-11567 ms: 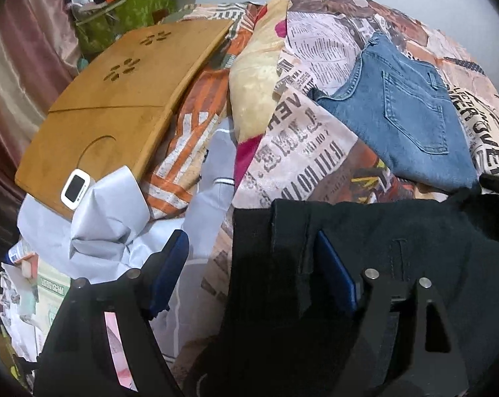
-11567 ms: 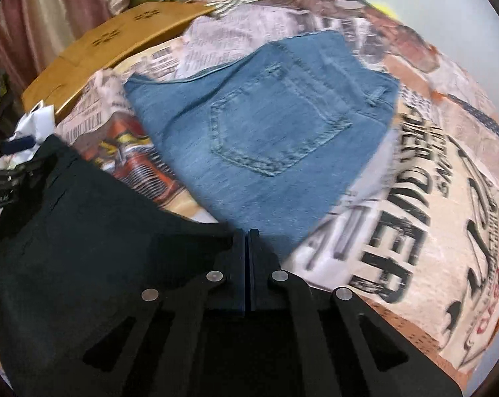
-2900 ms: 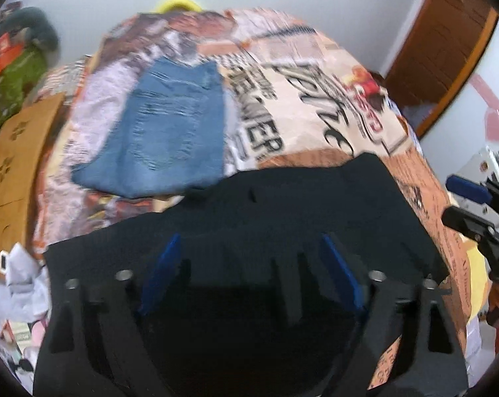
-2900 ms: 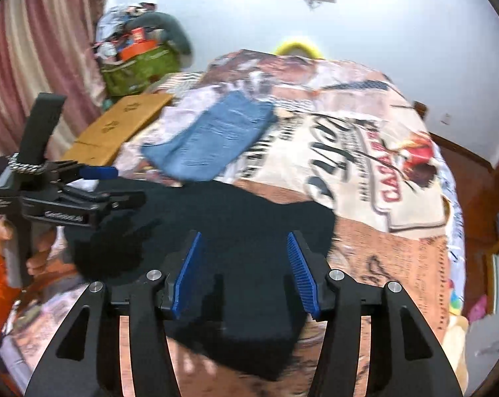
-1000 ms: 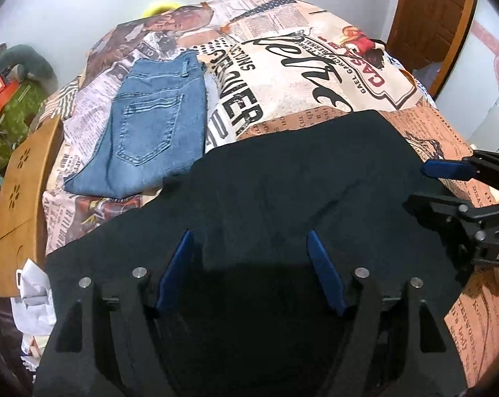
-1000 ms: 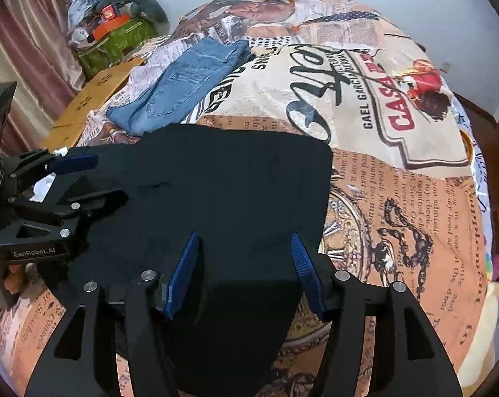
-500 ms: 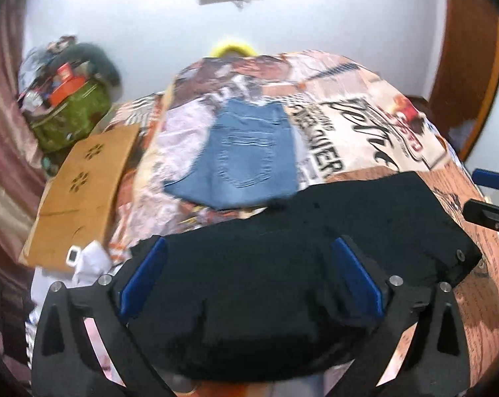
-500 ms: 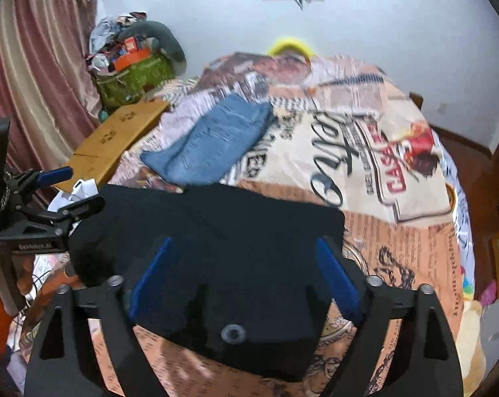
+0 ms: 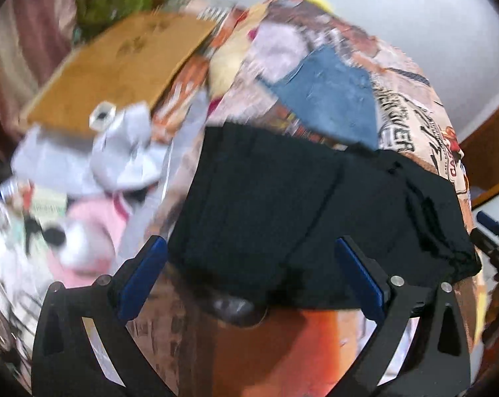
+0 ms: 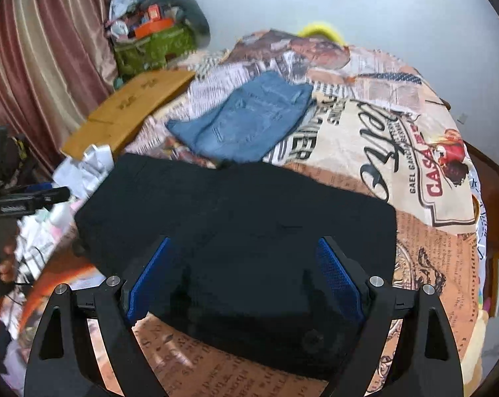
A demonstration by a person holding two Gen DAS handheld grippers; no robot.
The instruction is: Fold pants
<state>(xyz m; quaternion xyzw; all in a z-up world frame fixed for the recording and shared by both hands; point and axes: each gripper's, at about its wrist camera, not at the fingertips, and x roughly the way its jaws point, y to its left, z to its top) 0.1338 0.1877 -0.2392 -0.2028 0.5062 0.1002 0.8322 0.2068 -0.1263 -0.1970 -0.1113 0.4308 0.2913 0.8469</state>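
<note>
newsprint-patterned bedspread (image 10: 398,152) holds the black pants (image 10: 243,225), folded into a flat rectangle; folded blue jeans (image 10: 249,122) beyond. left gripper (image 9: 249,274) and right gripper (image 10: 246,274) both gape empty above. fold looks near done.

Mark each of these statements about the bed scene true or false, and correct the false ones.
1. The black pants lie flat on the printed bedspread. True.
2. The right gripper is clamped on the black pants. False: it is open, its fingers apart above the cloth, gripping nothing.
3. A folded pair of blue jeans lies beyond the black pants. True.
4. The left gripper is holding the blue jeans. False: it is open and empty, over the near edge of the black pants.
5. A wooden board lies near the curtain. True.
</note>
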